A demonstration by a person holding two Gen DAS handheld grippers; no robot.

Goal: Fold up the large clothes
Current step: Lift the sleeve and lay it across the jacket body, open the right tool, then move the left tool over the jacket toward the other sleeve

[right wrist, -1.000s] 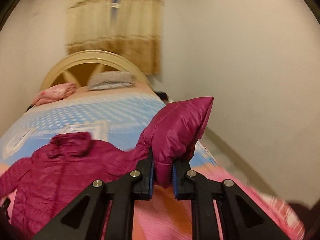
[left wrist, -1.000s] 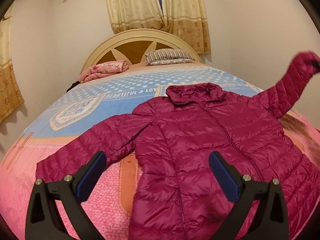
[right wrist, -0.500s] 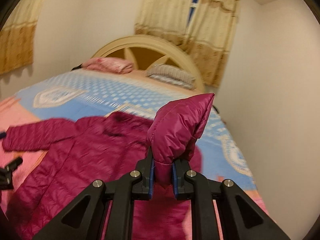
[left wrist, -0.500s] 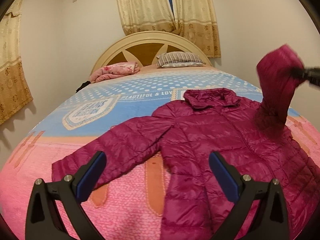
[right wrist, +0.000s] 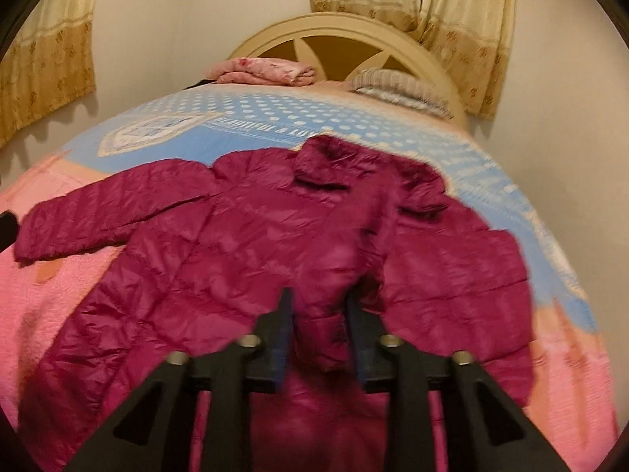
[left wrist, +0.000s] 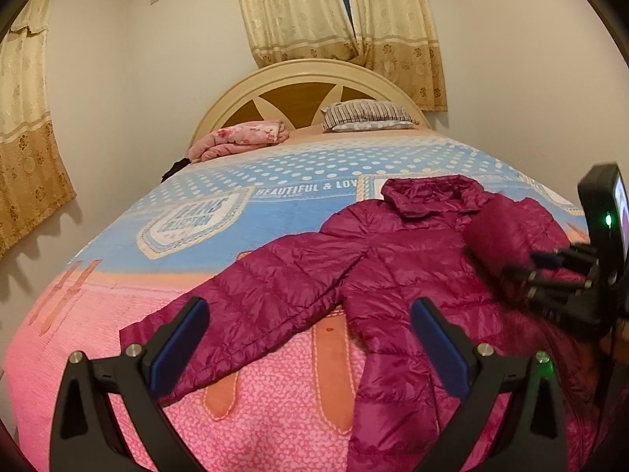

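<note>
Sleeve fold one of several, just being let go

Right hand-held gripper [right wrist: 318,330] is opening, cuff loose between its pads; left hand-held gripper [left wrist: 310,342] hangs wide and empty. Jacket [left wrist: 393,275] lies face-up on the bed [left wrist: 118,334]: right sleeve [right wrist: 346,275] folded across, left sleeve [left wrist: 243,303] and body unfolded

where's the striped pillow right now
In the left wrist view the striped pillow lies at the head of the bed, against the headboard, right of the folded pink blanket.
</note>
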